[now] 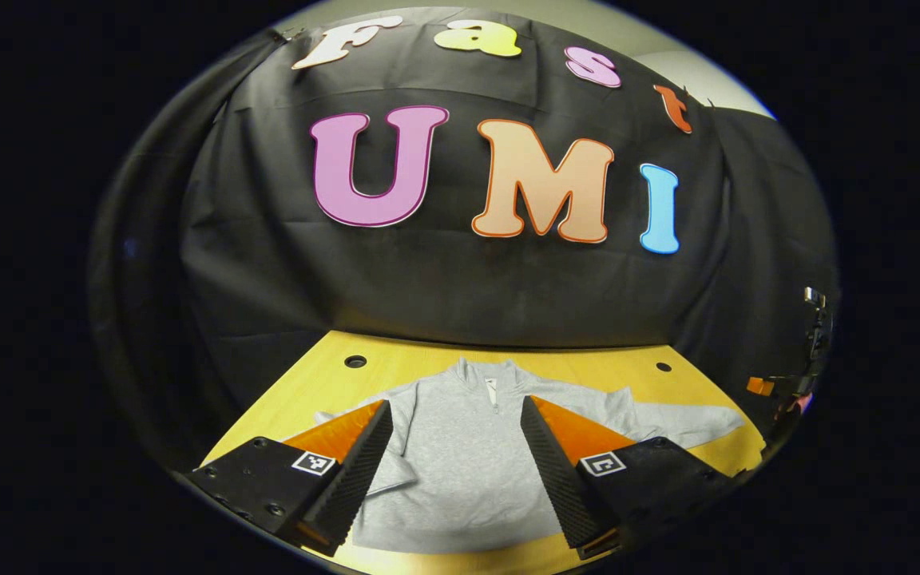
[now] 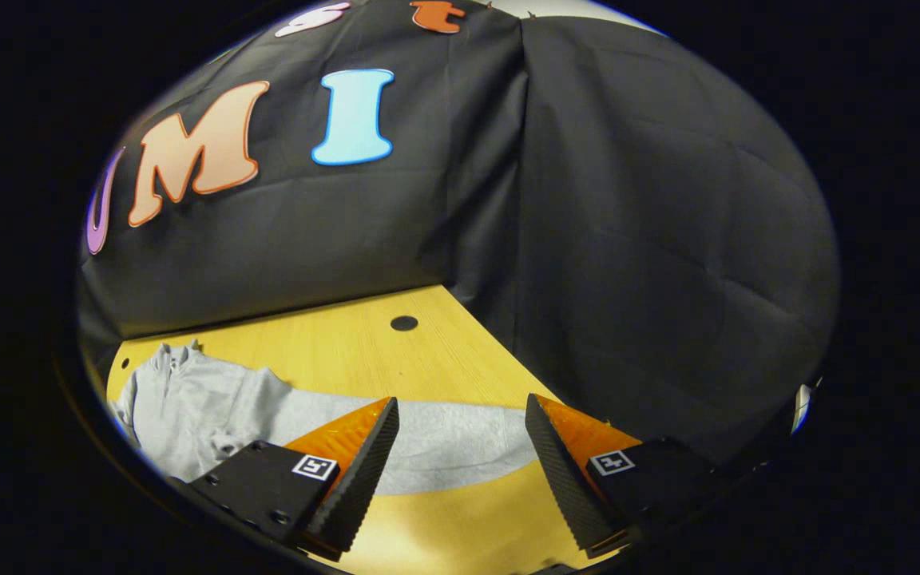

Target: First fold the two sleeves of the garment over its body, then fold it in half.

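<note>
A light grey zip-neck sweatshirt (image 1: pixel 460 455) lies flat on the yellow wooden table (image 1: pixel 324 375), collar toward the back wall. In the left gripper view its left sleeve is folded in over the body, and its right sleeve (image 1: pixel 684 423) stretches out sideways. My left gripper (image 1: pixel 456 411) hovers open above the chest with nothing between its fingers. In the right gripper view the outstretched sleeve (image 2: pixel 460 443) runs across the table, and my right gripper (image 2: pixel 460 411) hangs open just above its cuff end, holding nothing.
Black cloth walls close the table at the back and on the right. Round holes (image 1: pixel 355 361) (image 2: pixel 404 323) sit in the tabletop near the back edge. Some equipment (image 1: pixel 807 359) stands at the far right in the left gripper view.
</note>
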Demonstrator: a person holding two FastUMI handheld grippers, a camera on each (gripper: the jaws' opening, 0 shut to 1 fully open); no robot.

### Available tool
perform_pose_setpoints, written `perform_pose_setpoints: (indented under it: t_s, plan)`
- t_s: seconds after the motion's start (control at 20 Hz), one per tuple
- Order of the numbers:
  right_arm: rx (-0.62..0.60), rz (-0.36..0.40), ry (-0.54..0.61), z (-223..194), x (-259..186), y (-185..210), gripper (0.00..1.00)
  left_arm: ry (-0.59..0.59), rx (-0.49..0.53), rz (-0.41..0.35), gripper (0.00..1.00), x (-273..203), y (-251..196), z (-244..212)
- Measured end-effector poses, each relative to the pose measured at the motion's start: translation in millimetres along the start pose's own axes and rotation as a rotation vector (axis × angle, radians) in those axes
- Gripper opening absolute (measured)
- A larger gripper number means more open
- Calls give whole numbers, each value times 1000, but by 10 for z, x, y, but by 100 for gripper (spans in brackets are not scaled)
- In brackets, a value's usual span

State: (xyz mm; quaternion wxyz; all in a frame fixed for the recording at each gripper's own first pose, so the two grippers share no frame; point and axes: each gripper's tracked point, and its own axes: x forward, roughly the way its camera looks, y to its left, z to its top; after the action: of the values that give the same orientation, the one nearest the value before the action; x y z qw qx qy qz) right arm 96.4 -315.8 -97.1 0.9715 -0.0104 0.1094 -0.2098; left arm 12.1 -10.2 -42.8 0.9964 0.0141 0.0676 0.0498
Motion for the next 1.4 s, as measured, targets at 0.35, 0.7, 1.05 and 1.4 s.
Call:
perform_pose_setpoints:
  t_s: [0.35,0.7,1.05,1.4]
  plan:
    - [36,-20,177,-559,687,-277,99,9,64,-35,94,14,-238,-27]
    - [97,-75,299,-939,1014,-679,98,39,75,-17,94,25,-221,-122]
    - [44,-79,346,-1101,1091,-724,96,58,59,13,94,39,-157,-175]
    - [90,-41,363,-1129,1118,-559,55,65,65,13,95,55,-167,-187]
